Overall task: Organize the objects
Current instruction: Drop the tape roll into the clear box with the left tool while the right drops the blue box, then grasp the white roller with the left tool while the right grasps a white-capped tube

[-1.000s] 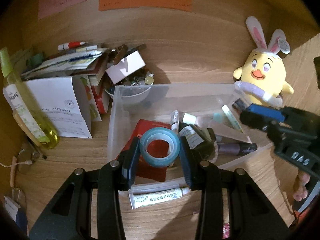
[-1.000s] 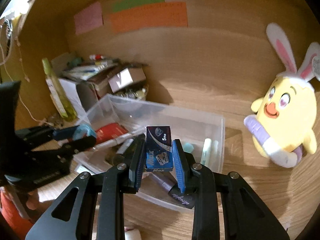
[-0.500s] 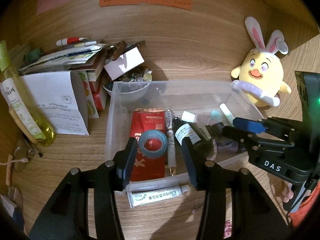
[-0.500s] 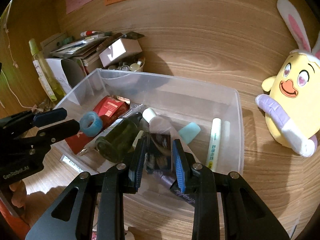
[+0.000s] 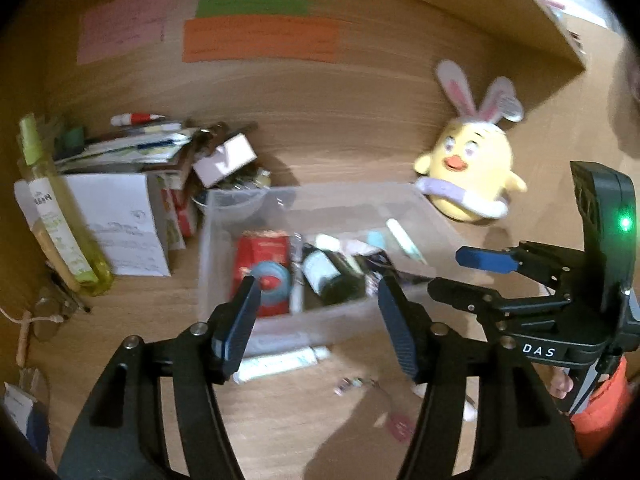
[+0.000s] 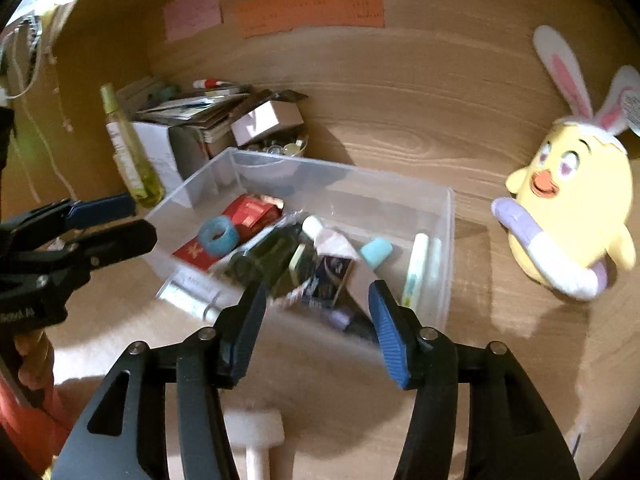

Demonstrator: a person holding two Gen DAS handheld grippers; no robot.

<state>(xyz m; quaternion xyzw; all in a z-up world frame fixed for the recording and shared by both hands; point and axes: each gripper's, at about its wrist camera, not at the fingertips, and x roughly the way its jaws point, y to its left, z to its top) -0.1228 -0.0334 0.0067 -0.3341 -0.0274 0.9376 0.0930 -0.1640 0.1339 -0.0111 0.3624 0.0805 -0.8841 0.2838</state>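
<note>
Both grippers point down at a slant toward the clear plastic bin on the wooden desk, each held short of its near wall. Left gripper: jaws apart and opening, nothing between the pads, touching nothing; in the right wrist view it comes in just left of the bin. Right gripper: jaws apart and opening, empty, fingertips over the bin's near rim; in the left wrist view it sits at the bin's right corner. Inside the bin: a blue tape roll lying on a red packet at the left end, a dark green bottle beside them toward the middle, a small dark box tilted against the bottle, a white marker along the right wall. Outside the bin: a white tube on the desk just in front of the near wall, a yellow chick toy with rabbit ears well to the right, a tall yellow-green bottle and a pile of papers and boxes to the left. Both views are motion-blurred; labels in the bin are unreadable. A few small items on the desk in front of the bin are too smeared to identify. Only fingertips and an orange sleeve of the person show, cut off at the frame edge.
</note>
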